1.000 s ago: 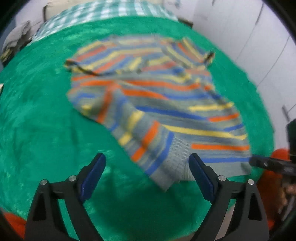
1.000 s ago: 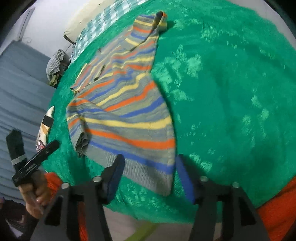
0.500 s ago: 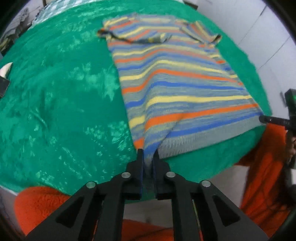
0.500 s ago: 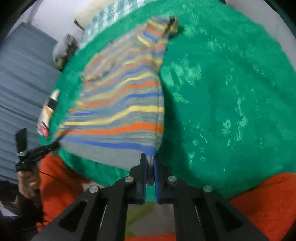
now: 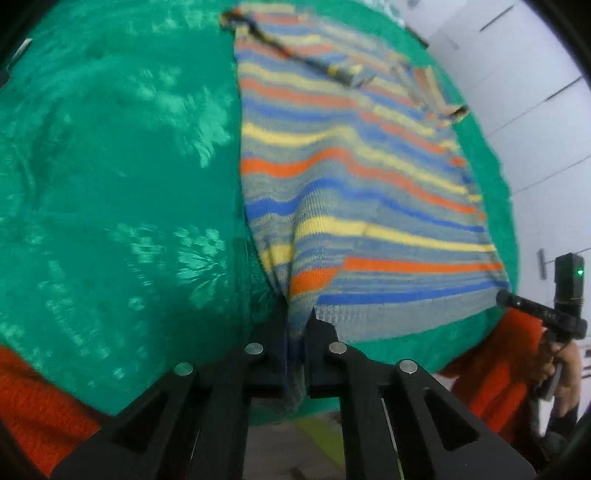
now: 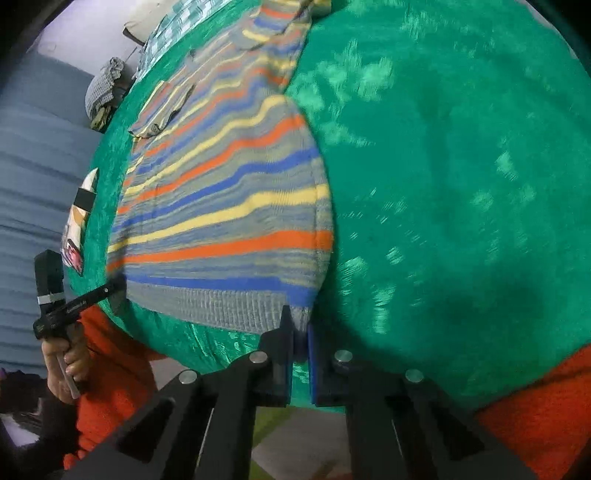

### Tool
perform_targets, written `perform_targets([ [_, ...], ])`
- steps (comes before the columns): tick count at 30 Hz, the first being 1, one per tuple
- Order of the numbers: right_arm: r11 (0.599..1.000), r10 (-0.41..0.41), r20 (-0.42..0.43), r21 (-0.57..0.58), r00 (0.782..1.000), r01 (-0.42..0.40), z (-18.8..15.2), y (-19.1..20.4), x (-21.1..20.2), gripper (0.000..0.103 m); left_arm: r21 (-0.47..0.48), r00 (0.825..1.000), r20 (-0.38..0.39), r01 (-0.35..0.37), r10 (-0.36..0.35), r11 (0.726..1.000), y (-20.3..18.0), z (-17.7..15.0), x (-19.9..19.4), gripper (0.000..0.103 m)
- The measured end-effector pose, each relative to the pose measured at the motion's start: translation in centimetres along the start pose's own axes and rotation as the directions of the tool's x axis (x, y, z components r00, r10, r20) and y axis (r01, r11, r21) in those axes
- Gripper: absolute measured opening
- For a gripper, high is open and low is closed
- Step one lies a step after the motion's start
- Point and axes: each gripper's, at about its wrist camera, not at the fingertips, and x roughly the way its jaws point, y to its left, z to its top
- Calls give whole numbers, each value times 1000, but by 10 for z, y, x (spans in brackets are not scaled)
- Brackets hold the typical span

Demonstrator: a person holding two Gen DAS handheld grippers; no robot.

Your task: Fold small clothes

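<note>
A small striped knit sweater, grey with orange, yellow and blue bands, lies spread on a green blanket. My left gripper is shut on the hem's left corner at the near edge. My right gripper is shut on the hem's right corner of the sweater. The hem is stretched between them along the blanket's near edge. The right gripper shows in the left wrist view, and the left gripper shows in the right wrist view.
An orange cover hangs below the green blanket at the near edge. A checked cloth and a grey bundle lie at the far end. A small card lies at the blanket's left edge. White wall panels stand to the right.
Both grippers went from open above the hem to shut on its corners. They have since drawn the sweater toward the near edge, flattening it.
</note>
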Motion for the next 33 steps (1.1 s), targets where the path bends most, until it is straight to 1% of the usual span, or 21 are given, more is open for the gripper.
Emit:
perform_targets([
  [2, 999, -33, 17, -24, 999, 34, -2, 0, -16, 6, 27, 999, -10, -36, 36, 999, 0, -6, -9, 4],
  [4, 996, -85, -17, -39, 996, 84, -3, -5, -10, 6, 61, 990, -68, -116, 120, 991, -3, -11, 7, 4],
  [6, 988, -148, -102, -62, 984, 142, -8, -10, 25, 6, 129, 964, -106, -229, 243, 965, -13, -18, 34, 4],
  [7, 984, -174, -122, -68, 977, 167, -9, -10, 42, 6, 158, 955, -94, -264, 281, 951, -20, -20, 39, 5],
  [8, 980, -192, -109, -73, 975, 184, -8, -9, 45, 5, 179, 945, -81, -300, 318, 937, -26, -22, 40, 6],
  [11, 973, -216, -82, -100, 973, 208, -7, 1, 39, 6, 189, 927, -82, -345, 365, 919, -31, -27, 37, 22],
  [12, 974, -212, -79, -100, 974, 204, -8, 0, 38, 6, 190, 922, -89, -355, 376, 915, -30, -29, 35, 35],
  [13, 977, -200, -87, -93, 976, 192, -9, -2, 37, 10, 193, 914, -93, -372, 394, 908, -30, -32, 32, 53],
  [14, 979, -192, -98, -88, 977, 183, -10, -3, 35, 14, 197, 900, -90, -404, 427, 893, -28, -35, 26, 58],
  [15, 978, -197, -110, -88, 974, 188, -10, -5, 29, 25, 201, 891, -79, -424, 446, 883, -26, -39, 18, 60],
  [16, 973, -218, -109, -101, 970, 207, -10, -6, 21, 40, 201, 890, -61, -433, 452, 879, -24, -42, 5, 60],
  [18, 951, -283, -65, -146, 957, 271, -4, -5, -1, 49, 172, 888, -5, -452, 459, 875, -19, -45, -21, 63],
  [21, 873, -415, 70, -250, 907, 419, 25, 8, -37, 49, 85, 869, 126, -489, 478, 868, -12, -41, -59, 76],
  [22, 835, -443, 141, -295, 885, 465, 44, 18, -48, 51, 48, 863, 167, -490, 476, 871, -10, -37, -68, 77],
  [23, 817, -441, 182, -323, 879, 477, 62, 28, -55, 51, 3, 859, 210, -479, 467, 878, -8, -34, -75, 77],
  [26, 794, -341, 294, -418, 893, 440, 122, 63, -50, 61, -125, 855, 303, -402, 420, 907, 2, -20, -73, 80],
  [27, 785, -308, 300, -456, 903, 419, 142, 76, -38, 69, -160, 845, 329, -389, 421, 907, 5, -16, -66, 81],
  [28, 783, -268, 291, -490, 919, 383, 161, 91, -20, 69, -189, 839, 329, -390, 433, 901, 6, -14, -60, 81],
  [30, 787, -225, 266, -517, 938, 335, 191, 110, 14, 69, -211, 849, 297, -388, 437, 897, 16, -20, -46, 81],
  [32, 796, -224, 244, -512, 944, 321, 225, 120, 54, 69, -229, 851, 263, -403, 455, 886, 22, -24, -42, 81],
  [33, 800, -230, 233, -507, 945, 320, 239, 123, 73, 68, -246, 855, 257, -393, 450, 886, 25, -24, -41, 81],
])
